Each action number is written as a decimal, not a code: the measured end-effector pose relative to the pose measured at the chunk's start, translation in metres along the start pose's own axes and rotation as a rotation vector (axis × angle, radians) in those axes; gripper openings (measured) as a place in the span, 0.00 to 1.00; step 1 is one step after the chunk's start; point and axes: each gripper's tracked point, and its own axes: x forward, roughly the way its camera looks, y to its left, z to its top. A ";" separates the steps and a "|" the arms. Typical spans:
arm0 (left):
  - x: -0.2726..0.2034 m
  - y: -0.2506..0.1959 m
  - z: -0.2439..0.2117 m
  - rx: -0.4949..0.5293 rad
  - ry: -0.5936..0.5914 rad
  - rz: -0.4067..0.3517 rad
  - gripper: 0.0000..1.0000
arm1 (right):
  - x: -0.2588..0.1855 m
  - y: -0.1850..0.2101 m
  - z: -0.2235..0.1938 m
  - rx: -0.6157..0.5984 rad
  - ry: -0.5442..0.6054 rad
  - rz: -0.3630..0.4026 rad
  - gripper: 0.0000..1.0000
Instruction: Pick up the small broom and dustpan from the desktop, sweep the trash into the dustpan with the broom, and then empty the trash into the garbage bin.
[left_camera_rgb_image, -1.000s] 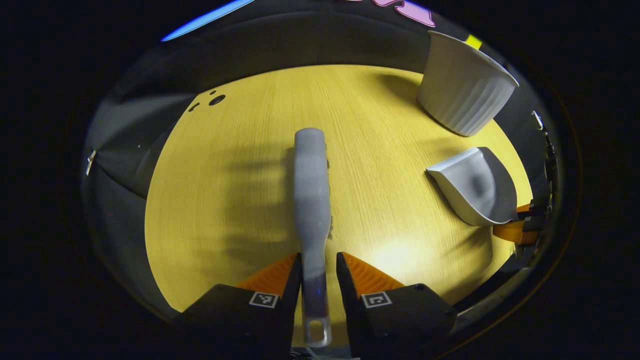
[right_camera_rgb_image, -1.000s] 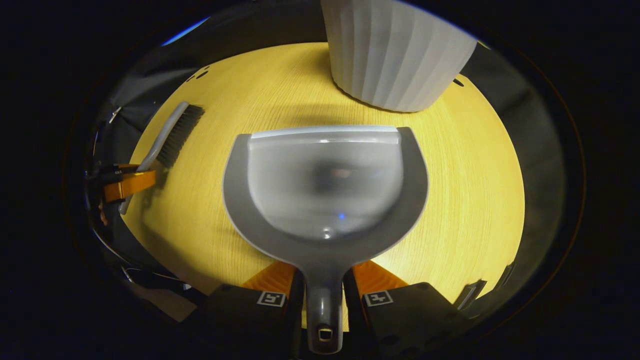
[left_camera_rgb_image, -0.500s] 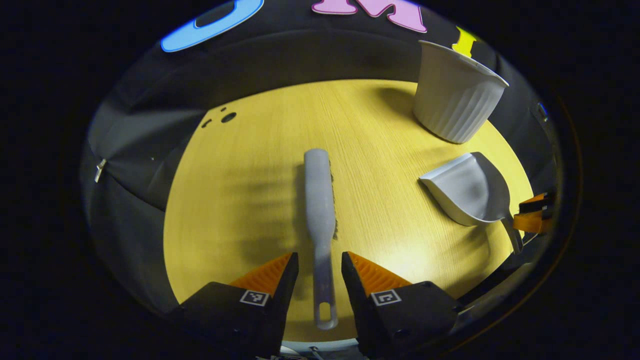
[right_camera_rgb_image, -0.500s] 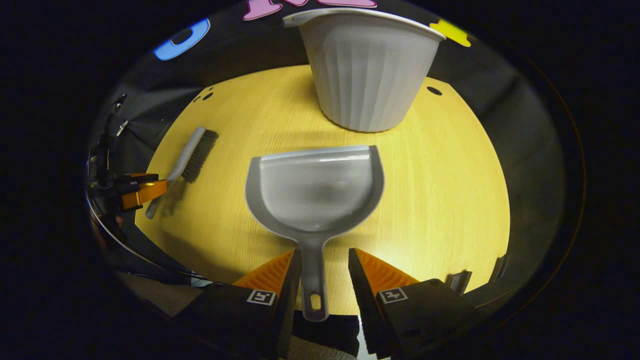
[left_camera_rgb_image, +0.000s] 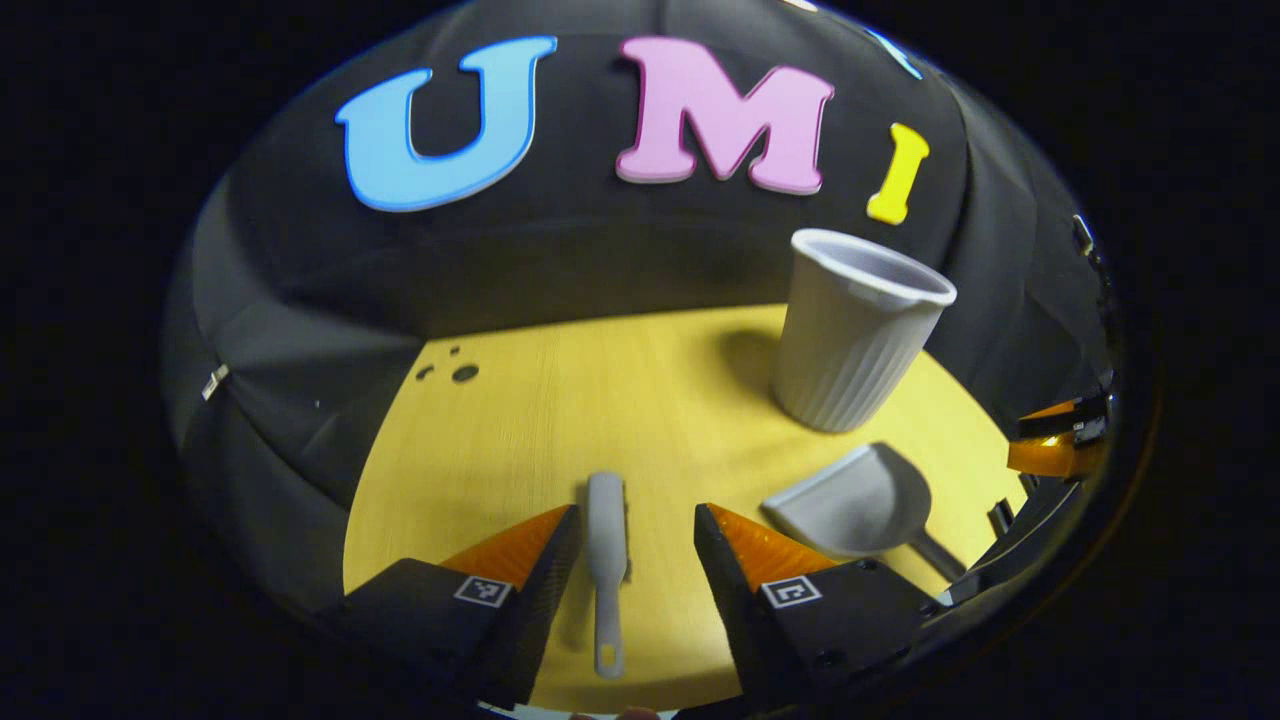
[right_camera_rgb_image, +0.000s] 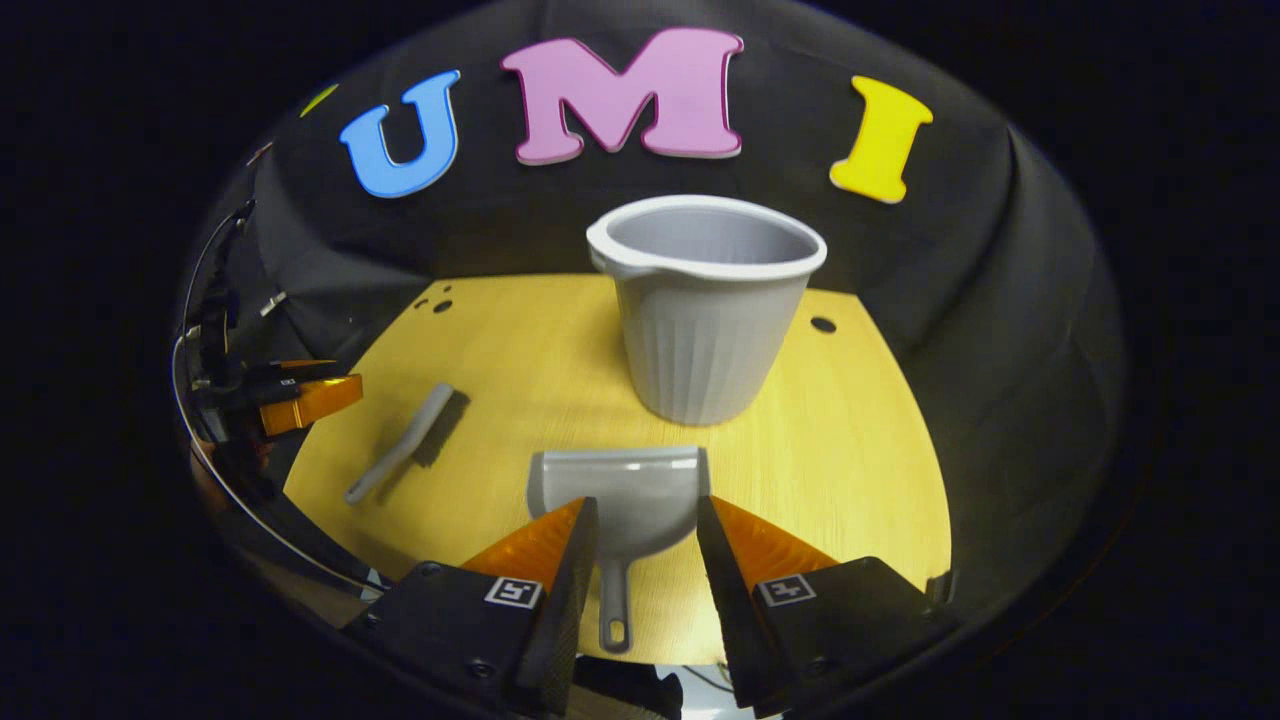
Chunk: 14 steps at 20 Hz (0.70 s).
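The small broom (left_camera_rgb_image: 606, 540) lies flat on the yellow desktop (left_camera_rgb_image: 520, 420), its handle pointing toward the near edge. In the left gripper view it sits in line with the gap between the fingers of the left gripper (left_camera_rgb_image: 628, 560), which are spread apart and clear of it. The dustpan (right_camera_rgb_image: 625, 497) lies beside it on the desktop, handle toward the near edge, just in front of the ribbed grey garbage bin (right_camera_rgb_image: 708, 305), which stands upright with its mouth open. The right gripper (right_camera_rgb_image: 640, 555) has its fingers apart on either side of the dustpan's handle; they seem to hang above it rather than touch, though the angle makes this hard to judge. Any trash on the desktop is too small to make out.
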 end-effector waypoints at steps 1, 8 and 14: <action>-0.004 -0.002 0.018 0.020 -0.053 0.002 0.78 | -0.003 0.000 0.013 -0.009 -0.045 -0.001 0.63; -0.037 -0.032 0.097 0.052 -0.310 -0.050 0.97 | -0.031 -0.003 0.077 -0.039 -0.281 -0.048 1.00; -0.046 -0.028 0.105 0.041 -0.336 -0.042 0.98 | -0.053 -0.005 0.101 -0.030 -0.387 -0.088 0.98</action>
